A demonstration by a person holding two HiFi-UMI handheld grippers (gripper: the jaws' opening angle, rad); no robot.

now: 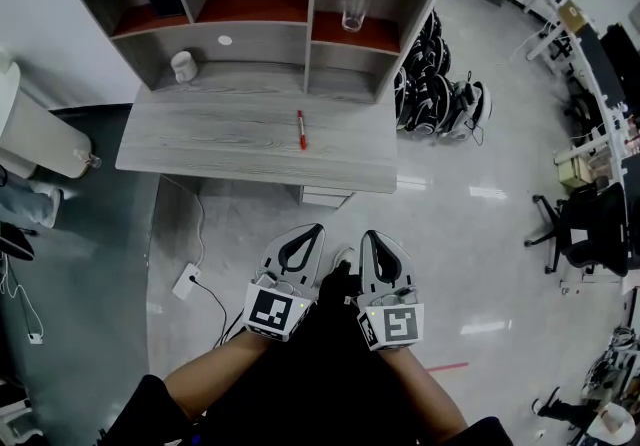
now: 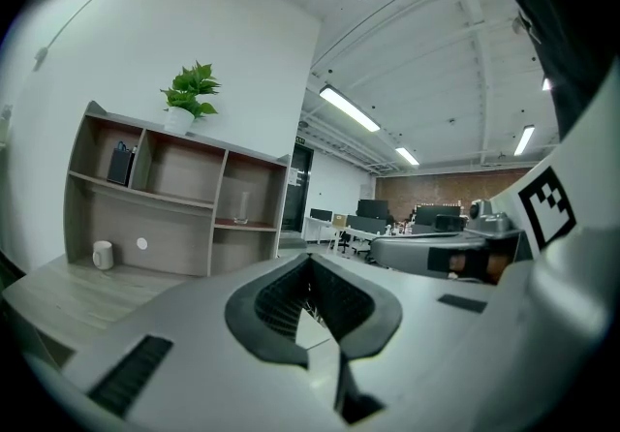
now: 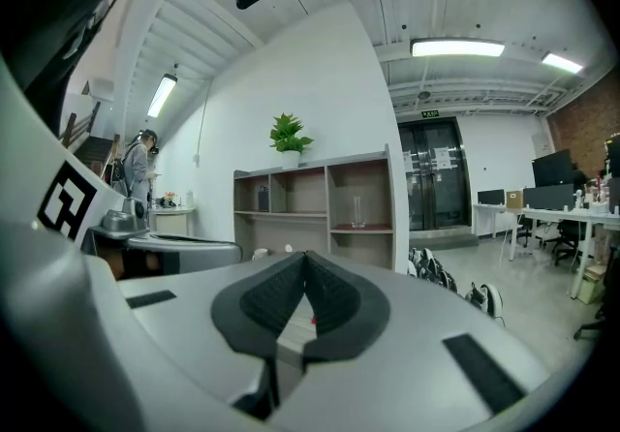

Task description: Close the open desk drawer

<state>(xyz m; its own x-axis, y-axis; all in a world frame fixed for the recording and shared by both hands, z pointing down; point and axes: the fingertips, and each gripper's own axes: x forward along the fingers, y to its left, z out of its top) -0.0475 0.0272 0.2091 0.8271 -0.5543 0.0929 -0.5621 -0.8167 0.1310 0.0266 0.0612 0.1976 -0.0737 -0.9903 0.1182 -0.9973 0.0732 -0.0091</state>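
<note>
The grey wooden desk (image 1: pixel 220 139) with a shelf hutch stands ahead of me. Under its front edge, right of centre, a pale drawer (image 1: pixel 325 197) sticks out a little. Both grippers hang side by side over the floor, short of the desk and apart from the drawer. My left gripper (image 1: pixel 319 227) is shut with nothing in it, and my right gripper (image 1: pixel 364 233) is shut and empty as well. In the left gripper view the jaws (image 2: pixel 310 261) meet at the tip, with the hutch (image 2: pixel 174 217) off to the left. In the right gripper view the shut right gripper (image 3: pixel 306 258) points toward the hutch (image 3: pixel 320 202).
A red pen (image 1: pixel 301 129) lies on the desktop. A white mug (image 1: pixel 182 65) and a glass (image 1: pixel 354 9) sit in the hutch. A power strip with cable (image 1: pixel 187 281) lies on the floor left of me. Dark bags (image 1: pixel 435 94) stand right of the desk, an office chair (image 1: pixel 585 234) farther right.
</note>
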